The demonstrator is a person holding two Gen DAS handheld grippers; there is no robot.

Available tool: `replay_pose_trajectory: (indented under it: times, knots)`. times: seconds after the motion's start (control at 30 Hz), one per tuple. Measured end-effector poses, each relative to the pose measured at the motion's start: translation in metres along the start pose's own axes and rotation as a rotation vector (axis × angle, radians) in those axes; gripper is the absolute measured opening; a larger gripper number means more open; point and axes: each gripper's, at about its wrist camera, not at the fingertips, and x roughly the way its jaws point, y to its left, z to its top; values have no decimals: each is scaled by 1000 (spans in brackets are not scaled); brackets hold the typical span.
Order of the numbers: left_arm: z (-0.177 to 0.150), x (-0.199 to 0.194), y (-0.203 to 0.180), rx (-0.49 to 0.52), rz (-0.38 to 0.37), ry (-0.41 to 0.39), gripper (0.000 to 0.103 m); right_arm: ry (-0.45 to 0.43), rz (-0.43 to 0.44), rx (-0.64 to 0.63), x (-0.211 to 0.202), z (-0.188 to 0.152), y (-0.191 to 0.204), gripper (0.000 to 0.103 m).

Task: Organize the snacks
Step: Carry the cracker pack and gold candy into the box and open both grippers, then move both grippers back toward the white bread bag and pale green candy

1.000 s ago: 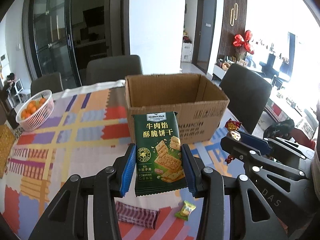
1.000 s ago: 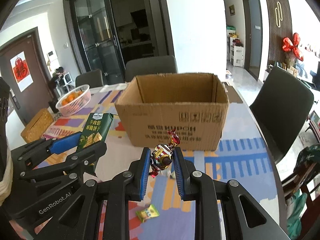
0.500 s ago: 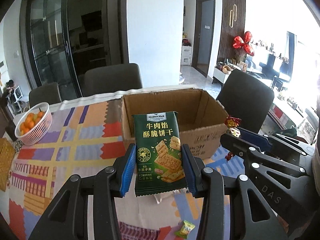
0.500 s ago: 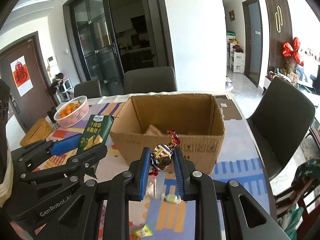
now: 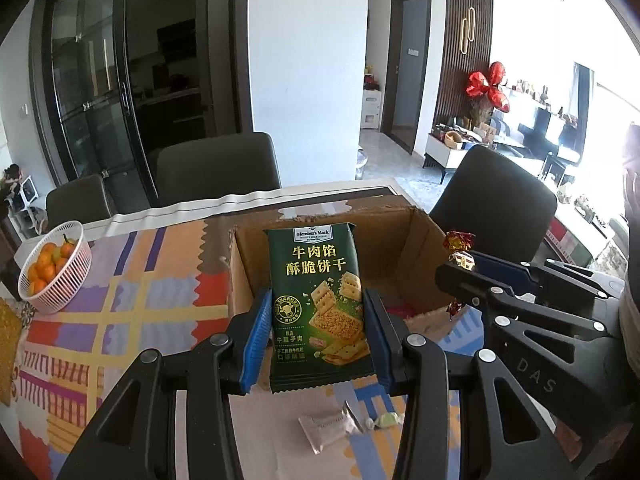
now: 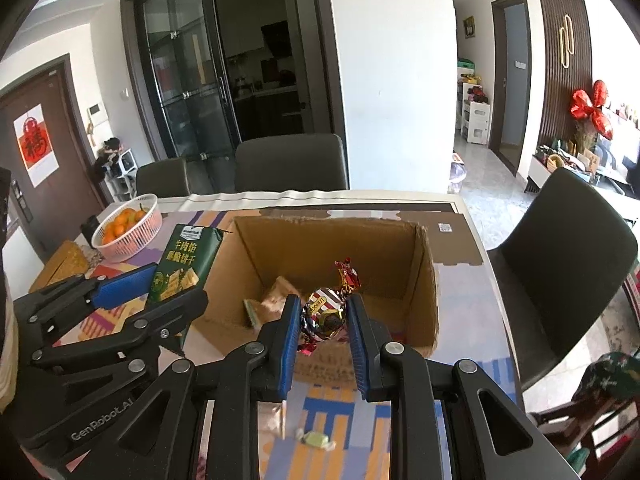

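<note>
My left gripper (image 5: 318, 332) is shut on a green cracker packet (image 5: 318, 300), held upright over the near left wall of the open cardboard box (image 5: 240, 276). My right gripper (image 6: 322, 320) is shut on a foil-wrapped red and gold candy (image 6: 324, 314), just above the box's (image 6: 424, 280) near wall. In the right wrist view the left gripper (image 6: 160, 288) and its packet (image 6: 182, 268) hang at the box's left side. A few snack packets (image 6: 276, 300) lie inside the box.
A white basket of oranges (image 5: 56, 268) stands at the table's far left. A silver wrapper (image 5: 328, 432) and a pale green candy (image 6: 316, 438) lie on the patterned cloth near the box. Dark chairs (image 6: 290, 162) ring the table.
Both grippers have moved forward and a little up toward the box, from in front of its near wall to over its rim. Their grips are unchanged.
</note>
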Motion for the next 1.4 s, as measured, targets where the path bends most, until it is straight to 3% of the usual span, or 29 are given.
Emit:
replay_pose_trajectory:
  times: [0.57,0.6,0.67,0.7,1.07,1.4]
  knots:
    - [22,53,2,25,28,79,46,70,-19,-10,53,23,-16,25]
    - [21,52,2,24,34,75,48,72,-23,-14,55,23,-15,25]
    - [18,48,4,20,46,61,55,85,-55,-26,58,22,-14,42]
    - [16,45,6,16,54,54,55,81,-73,-32,57,21,-13,43]
    - [-11,7,9,38,48,30,60,18,-62,-59,22,2,-2,43]
    - [-40,-16,2,98,55,38,62,35,-38,-126,0,-21,18,43]
